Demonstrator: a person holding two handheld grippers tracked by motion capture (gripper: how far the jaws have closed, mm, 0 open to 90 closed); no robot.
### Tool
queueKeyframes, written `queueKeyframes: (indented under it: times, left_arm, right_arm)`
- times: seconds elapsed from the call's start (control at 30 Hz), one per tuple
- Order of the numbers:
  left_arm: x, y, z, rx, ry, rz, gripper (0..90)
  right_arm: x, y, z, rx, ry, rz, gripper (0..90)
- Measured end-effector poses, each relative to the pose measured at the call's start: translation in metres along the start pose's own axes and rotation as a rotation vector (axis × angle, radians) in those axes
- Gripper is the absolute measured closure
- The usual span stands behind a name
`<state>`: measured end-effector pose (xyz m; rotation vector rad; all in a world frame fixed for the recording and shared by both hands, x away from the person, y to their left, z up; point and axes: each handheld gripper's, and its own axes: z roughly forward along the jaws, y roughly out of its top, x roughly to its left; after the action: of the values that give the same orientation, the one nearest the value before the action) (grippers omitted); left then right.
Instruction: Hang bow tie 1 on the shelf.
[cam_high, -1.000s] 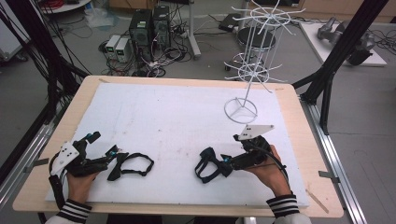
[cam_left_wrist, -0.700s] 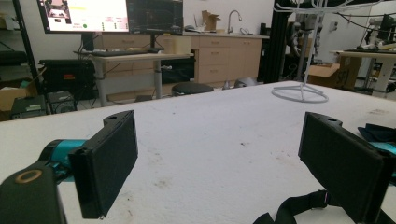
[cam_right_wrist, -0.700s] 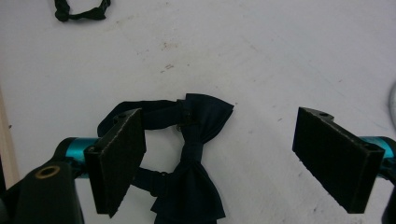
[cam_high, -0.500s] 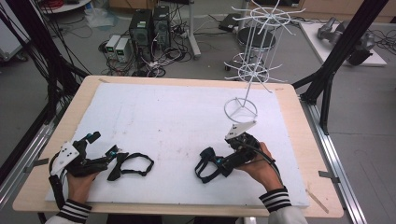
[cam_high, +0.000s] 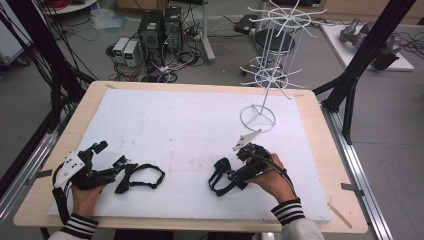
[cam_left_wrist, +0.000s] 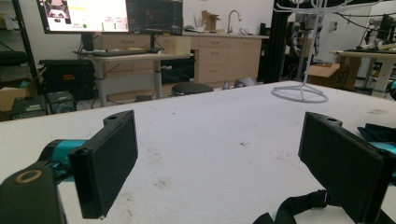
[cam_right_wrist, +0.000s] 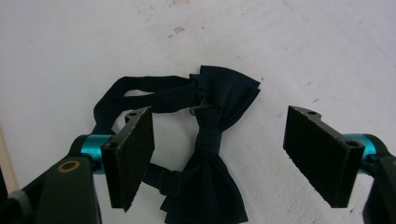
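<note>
Two dark bow ties with straps lie on the white board (cam_high: 180, 130). One bow tie (cam_high: 145, 176) rests at the front left, just ahead of my left gripper (cam_high: 119, 172), which is open; its strap (cam_left_wrist: 299, 207) shows low between the jaws of the left gripper (cam_left_wrist: 217, 163). The other bow tie (cam_high: 218, 181) lies at the front right, under the tips of my right gripper (cam_high: 223, 174). In the right gripper view this bow tie (cam_right_wrist: 226, 88) lies flat between the wide-open jaws of the right gripper (cam_right_wrist: 218, 156), untouched by either pad.
A white wire rack (cam_high: 267, 75) stands at the back right of the board on a ring base (cam_high: 257, 117); the ring base (cam_left_wrist: 301, 93) shows far ahead in the left gripper view. The wooden table edge (cam_high: 345, 200) frames the board. Computers and cables lie on the floor behind.
My right gripper has moved left and tipped down over the right bow tie. The left gripper and its bow tie have stayed put.
</note>
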<state>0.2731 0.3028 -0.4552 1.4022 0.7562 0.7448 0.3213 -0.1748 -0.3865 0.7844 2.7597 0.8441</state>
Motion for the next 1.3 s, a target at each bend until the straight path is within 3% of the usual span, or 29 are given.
queueKeyframes:
  times: [0.63, 1.0, 1.3]
  left_arm:
    - [0.000, 0.000, 0.000, 0.000, -0.001, 0.000, 12.3]
    - [0.000, 0.000, 0.000, -0.001, -0.001, 0.000, 12.3]
    - [0.000, 0.000, 0.000, 0.000, -0.002, 0.000, 12.3]
  right_arm:
    - [0.001, 0.009, 0.021, 0.111, 0.021, 0.029, 35.2]
    - [0.001, 0.009, 0.027, 0.177, 0.010, 0.011, 42.2]
    - [0.002, 0.009, 0.031, 0.218, 0.007, -0.012, 53.4]
